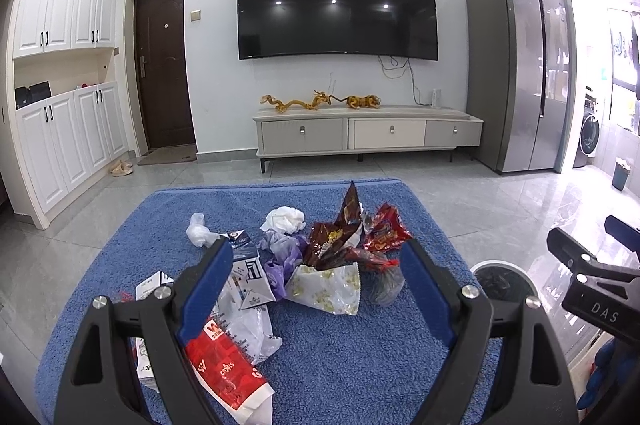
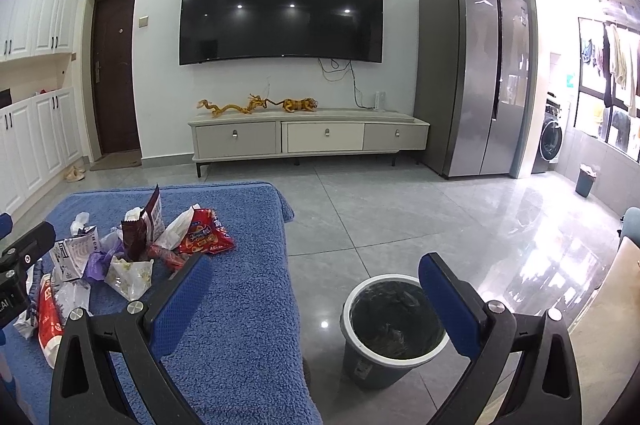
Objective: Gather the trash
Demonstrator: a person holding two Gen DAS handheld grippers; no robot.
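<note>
in the left wrist view, the left gripper [image 1: 316,285] is seen with its jaws spread wide and nothing held between them. it hangs over a blue towel-like cover [image 1: 340,365] on which the trash is heaped: a white popcorn bag [image 1: 332,285] between the fingers, a dark brown snack wrapper [image 1: 340,237] just behind it, a red snack bag [image 1: 386,231], a purple plastic scrap [image 1: 280,253], a crumpled white tissue [image 1: 284,219], a milk carton [image 1: 248,265], and a red-and-white packet [image 1: 228,365] nearest the camera. the rim of a bin [image 1: 504,279] is glimpsed at the right edge of the cover.

in the right wrist view, the right gripper [image 2: 316,301] is also shown wide apart and empty, held over the cover's edge, with the grey bin [image 2: 394,329] standing on the floor tiles just beside the cover and below the right finger. its dark liner appears nearly empty.

the step in hand is judged to be the first approach, with no piece picked yet. next, the left jaws would need to be lowered around the popcorn bag and closed firmly on the thin film, then carried across to the bin.
</note>
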